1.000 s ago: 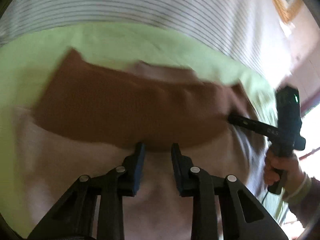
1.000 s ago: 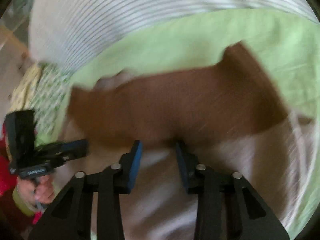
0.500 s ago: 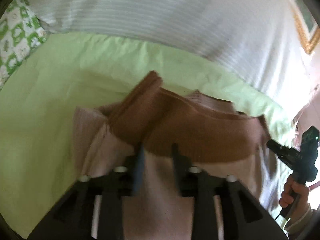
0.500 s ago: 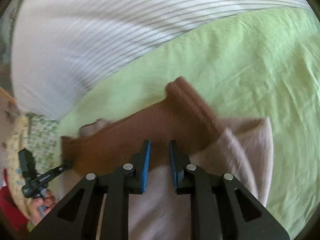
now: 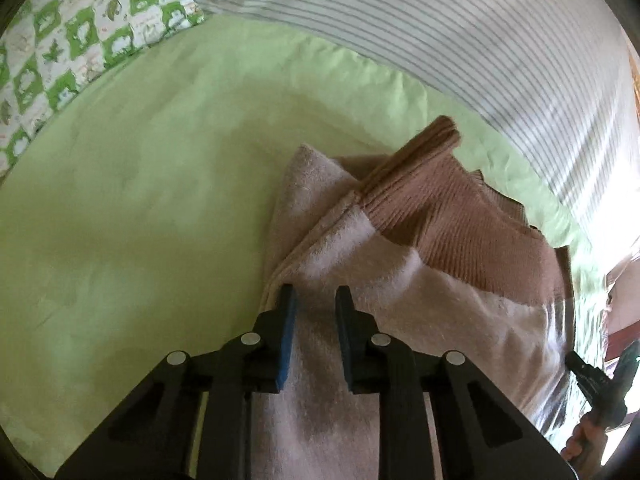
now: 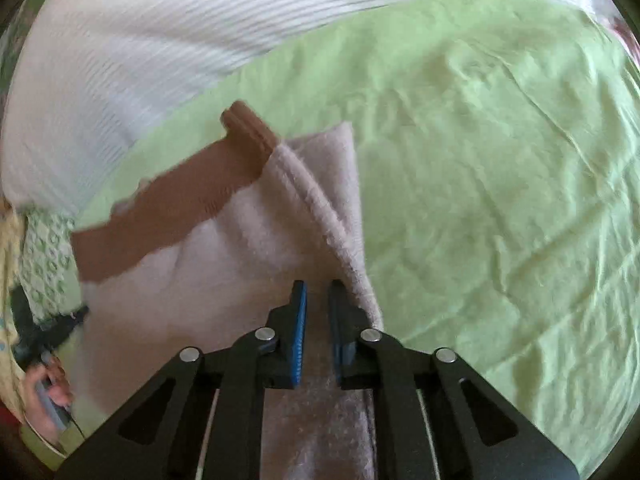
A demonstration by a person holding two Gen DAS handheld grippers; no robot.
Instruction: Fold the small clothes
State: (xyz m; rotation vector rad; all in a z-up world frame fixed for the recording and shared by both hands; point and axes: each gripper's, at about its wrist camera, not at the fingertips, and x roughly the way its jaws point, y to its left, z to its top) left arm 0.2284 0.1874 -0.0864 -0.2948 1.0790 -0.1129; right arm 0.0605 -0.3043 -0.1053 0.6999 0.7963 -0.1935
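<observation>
A small fuzzy pink garment with a brown ribbed band lies on the light green sheet. My left gripper sits over its left edge, jaws partly apart with pink cloth between them. In the right wrist view the same garment and its brown band show. My right gripper is at the garment's right edge, jaws narrowly apart with pink cloth between them. I cannot tell whether either one pinches the cloth.
A white striped cover runs along the far side of the sheet. A green-and-white patterned pillow lies at far left. The other gripper and hand show at each view's edge.
Both grippers pulled back toward me and apart, from the brown band to the pink fabric at opposite side edges. The right jaws have narrowed. More green sheet is in view.
</observation>
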